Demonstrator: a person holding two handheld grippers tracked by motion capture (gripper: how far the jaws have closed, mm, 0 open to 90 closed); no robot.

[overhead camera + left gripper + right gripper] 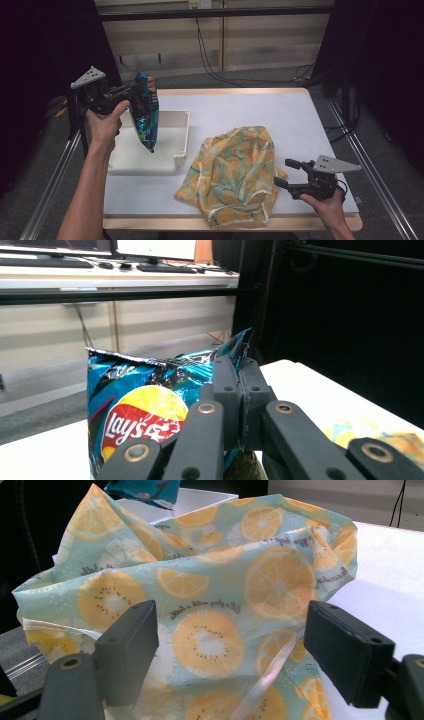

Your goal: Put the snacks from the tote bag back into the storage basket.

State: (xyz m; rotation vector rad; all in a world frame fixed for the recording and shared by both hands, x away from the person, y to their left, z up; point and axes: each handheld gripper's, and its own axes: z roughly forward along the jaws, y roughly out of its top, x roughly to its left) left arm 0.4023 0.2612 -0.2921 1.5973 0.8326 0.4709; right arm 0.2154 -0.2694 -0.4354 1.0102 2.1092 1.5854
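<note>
A person at a white worktop (280,107) works two hand-held grippers. The left gripper (131,90), raised at the far left of the high view, has its jaws pressed tight on the top corner of a blue Lay's crisp bag (147,114) — the bag hangs clear of the worktop, upright with a slight tilt, its lower end dangling above a shallow white tray (182,137) that sits on the left half of the worktop. In the left gripper view the two black jaws meet on the crinkled top seam of the bag (150,405), the red and yellow logo facing the camera.

On the near right, the right gripper (288,172) rests low by the worktop's near edge, its jaws spread wide and holding nothing. They point left at a crumpled cloth bag printed with orange slices (235,170), which lies on the worktop just right of the tray, near the front edge. In the right gripper view the printed fabric (210,605) rises between and beyond the two open jaws — whether they touch it cannot be told.
</note>
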